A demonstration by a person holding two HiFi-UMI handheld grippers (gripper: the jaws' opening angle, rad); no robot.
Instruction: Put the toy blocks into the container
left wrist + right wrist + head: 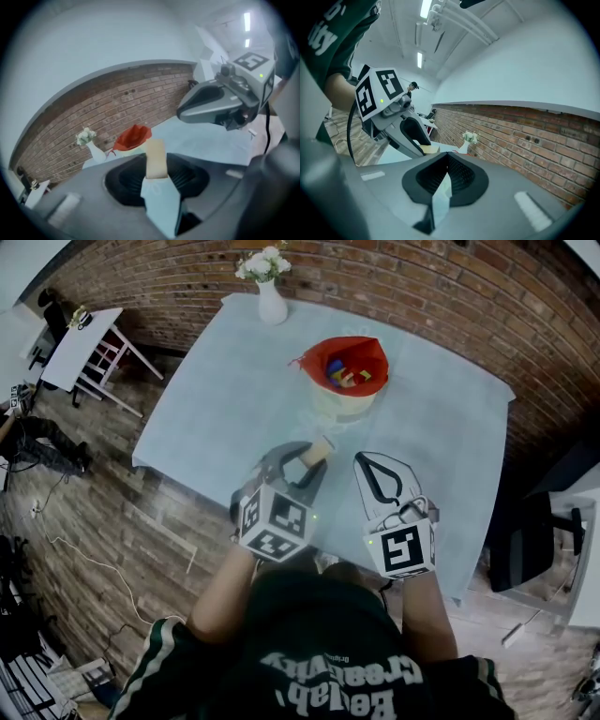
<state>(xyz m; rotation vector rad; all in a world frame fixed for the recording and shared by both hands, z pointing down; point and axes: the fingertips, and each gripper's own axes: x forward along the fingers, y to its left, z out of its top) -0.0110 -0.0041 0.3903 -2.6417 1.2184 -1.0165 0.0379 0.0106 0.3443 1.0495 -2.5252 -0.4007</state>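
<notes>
Block (320,447), pale wood, pinched in my left gripper (309,458); right gripper (367,465) closed, empty. I should carry it over the red-lined container (349,371) and release low, centred.

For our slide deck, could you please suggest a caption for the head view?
Left gripper holds a pale wooden block short of the red-lined container; right gripper shut and empty.

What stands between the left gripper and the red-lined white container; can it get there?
Probably yes: the left gripper, fingers shut on a tan wooden block, faces the red-lined white container across bare pale-blue tablecloth; the right gripper sits aside.
</notes>
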